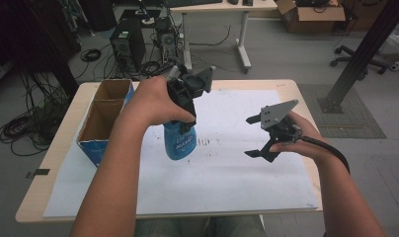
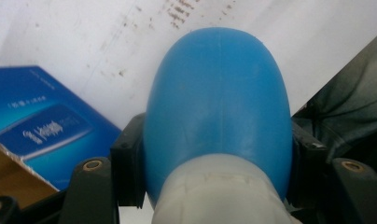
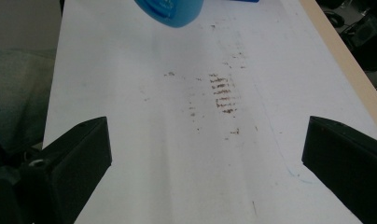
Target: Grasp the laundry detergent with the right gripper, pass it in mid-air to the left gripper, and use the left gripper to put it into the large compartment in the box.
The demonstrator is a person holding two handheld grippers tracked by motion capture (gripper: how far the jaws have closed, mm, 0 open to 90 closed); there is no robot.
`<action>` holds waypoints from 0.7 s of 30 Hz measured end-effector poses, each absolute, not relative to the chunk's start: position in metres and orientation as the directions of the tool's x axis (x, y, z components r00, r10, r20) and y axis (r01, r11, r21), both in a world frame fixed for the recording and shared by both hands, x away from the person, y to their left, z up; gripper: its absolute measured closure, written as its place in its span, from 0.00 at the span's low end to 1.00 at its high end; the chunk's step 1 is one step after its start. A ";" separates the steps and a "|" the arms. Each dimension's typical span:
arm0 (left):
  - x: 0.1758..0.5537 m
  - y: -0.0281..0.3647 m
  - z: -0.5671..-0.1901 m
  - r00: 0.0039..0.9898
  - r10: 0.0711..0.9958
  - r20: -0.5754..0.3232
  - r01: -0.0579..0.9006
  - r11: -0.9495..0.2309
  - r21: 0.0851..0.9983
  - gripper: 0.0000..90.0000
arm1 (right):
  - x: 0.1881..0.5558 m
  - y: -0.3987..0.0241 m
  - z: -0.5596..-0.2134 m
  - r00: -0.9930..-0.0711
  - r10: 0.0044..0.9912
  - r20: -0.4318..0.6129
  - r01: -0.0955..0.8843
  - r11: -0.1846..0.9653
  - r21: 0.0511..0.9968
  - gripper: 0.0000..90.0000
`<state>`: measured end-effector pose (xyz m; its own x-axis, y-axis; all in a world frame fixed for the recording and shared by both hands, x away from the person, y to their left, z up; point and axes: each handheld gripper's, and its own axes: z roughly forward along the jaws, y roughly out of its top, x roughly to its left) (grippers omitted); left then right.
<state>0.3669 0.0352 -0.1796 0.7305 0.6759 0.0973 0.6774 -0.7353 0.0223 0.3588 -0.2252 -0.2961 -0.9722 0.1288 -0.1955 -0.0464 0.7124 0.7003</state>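
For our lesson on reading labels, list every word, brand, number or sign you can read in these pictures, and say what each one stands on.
None can be read for certain.
Blue plastic bottle held in the left gripper: white lettering on its label, too small and blurred to read.
Blue cardboard box, open-topped: white print on a darker panel, too blurred to read.
White paper sheet: brown smudges, no writing.

Blue bottle (image 1: 180, 140) label text too small to read; its neck hidden behind the left hand (image 1: 155, 101). Bottle base cut off in the right gripper view. Blue box (image 2: 42, 126) lettering blurred.
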 end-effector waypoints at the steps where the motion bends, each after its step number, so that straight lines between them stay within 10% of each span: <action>1: 0.368 0.037 -0.178 0.719 0.689 0.094 0.690 -0.723 0.022 0.42 | 0.359 -0.226 -0.294 -0.972 0.124 -0.198 -0.049 0.722 0.691 0.02; 21: 0.377 0.061 -0.148 0.547 0.832 0.093 0.824 -0.555 0.111 0.42 | 0.373 -0.233 -0.290 -0.976 0.086 -0.199 -0.031 0.854 0.520 0.03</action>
